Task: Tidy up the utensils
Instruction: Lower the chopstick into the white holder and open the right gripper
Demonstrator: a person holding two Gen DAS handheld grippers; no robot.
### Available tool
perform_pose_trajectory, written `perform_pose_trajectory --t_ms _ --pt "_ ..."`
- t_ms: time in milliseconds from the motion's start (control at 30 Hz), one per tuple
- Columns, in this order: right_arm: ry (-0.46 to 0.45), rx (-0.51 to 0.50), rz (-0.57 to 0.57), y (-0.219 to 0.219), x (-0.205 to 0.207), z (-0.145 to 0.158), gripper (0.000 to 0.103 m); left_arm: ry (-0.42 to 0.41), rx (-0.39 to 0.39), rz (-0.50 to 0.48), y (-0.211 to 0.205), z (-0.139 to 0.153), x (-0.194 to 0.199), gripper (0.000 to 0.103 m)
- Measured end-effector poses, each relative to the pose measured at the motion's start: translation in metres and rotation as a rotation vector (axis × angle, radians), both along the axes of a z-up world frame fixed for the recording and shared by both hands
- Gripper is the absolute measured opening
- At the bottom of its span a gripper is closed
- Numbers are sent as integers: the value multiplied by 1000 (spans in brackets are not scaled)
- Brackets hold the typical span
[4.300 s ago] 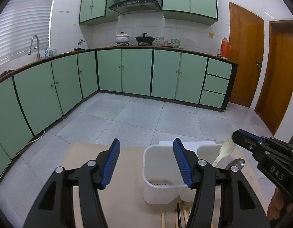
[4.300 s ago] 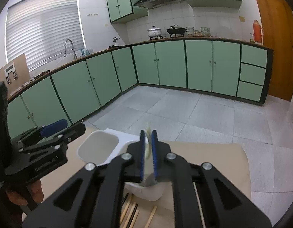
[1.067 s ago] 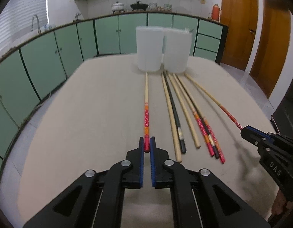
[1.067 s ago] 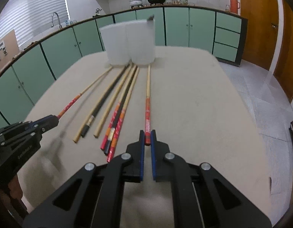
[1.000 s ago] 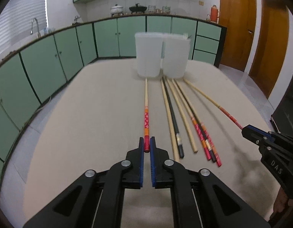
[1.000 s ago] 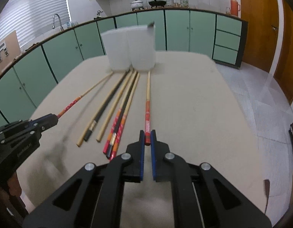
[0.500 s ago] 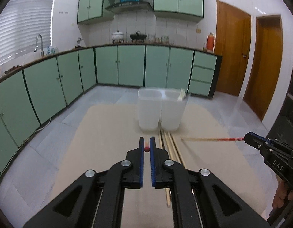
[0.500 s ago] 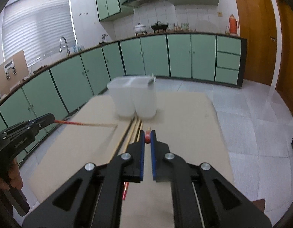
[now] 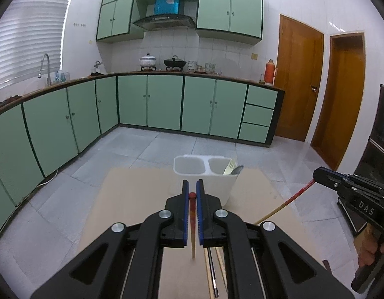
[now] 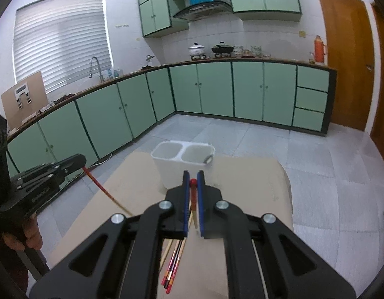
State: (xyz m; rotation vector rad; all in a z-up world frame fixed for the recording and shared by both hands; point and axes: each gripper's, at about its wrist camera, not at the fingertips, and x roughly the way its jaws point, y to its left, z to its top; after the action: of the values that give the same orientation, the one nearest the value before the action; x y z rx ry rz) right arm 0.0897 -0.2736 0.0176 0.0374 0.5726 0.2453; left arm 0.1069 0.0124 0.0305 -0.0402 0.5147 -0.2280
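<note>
My left gripper (image 9: pixel 192 186) is shut on the red end of a chopstick (image 9: pixel 193 226), whose shaft hangs down toward the beige table (image 9: pixel 132 199). My right gripper (image 10: pixel 193 178) is likewise shut on a red-ended chopstick (image 10: pixel 195 211). In each wrist view the other gripper shows at the side, holding its chopstick slanted down: the right gripper (image 9: pixel 319 174) and the left gripper (image 10: pixel 80 160). Ahead stands a white two-compartment holder (image 9: pixel 202 186) (image 10: pixel 167 172); a fork and a spoon (image 9: pixel 232 168) are in its right compartment. Several chopsticks (image 10: pixel 173 266) lie on the table below.
The table's far edge lies just behind the holder, with tiled floor (image 9: pixel 167 147) beyond. Green cabinets (image 9: pixel 164 104) line the far wall and the left wall. A person's hand (image 9: pixel 368 249) grips the right tool's handle at the lower right.
Both grippers have risen well above the table, each lifting its chopstick off the surface. The holder, seen side-on before, now shows its open top. Both stay shut.
</note>
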Motion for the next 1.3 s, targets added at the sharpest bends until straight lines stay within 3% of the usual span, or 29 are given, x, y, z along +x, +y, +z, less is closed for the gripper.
perform_pose_trajectory --t_ms 433,767,967,1133,1300 --pt "-32 49 75 -4 16 42 5 -46 -58 -13 13 33 15 6" --pt "-141 54 80 -9 44 99 5 -203 -79 -29 5 98 48 6" --pt "-148 31 63 -11 81 105 5 -281 -84 -33 -12 130 92 6" --pt "-107 -3 53 -6 117 82 5 -277 -46 -30 -34 119 145 6" --pt "-47 11 48 -4 143 48 5 -192 3 1 -46 76 184 6"
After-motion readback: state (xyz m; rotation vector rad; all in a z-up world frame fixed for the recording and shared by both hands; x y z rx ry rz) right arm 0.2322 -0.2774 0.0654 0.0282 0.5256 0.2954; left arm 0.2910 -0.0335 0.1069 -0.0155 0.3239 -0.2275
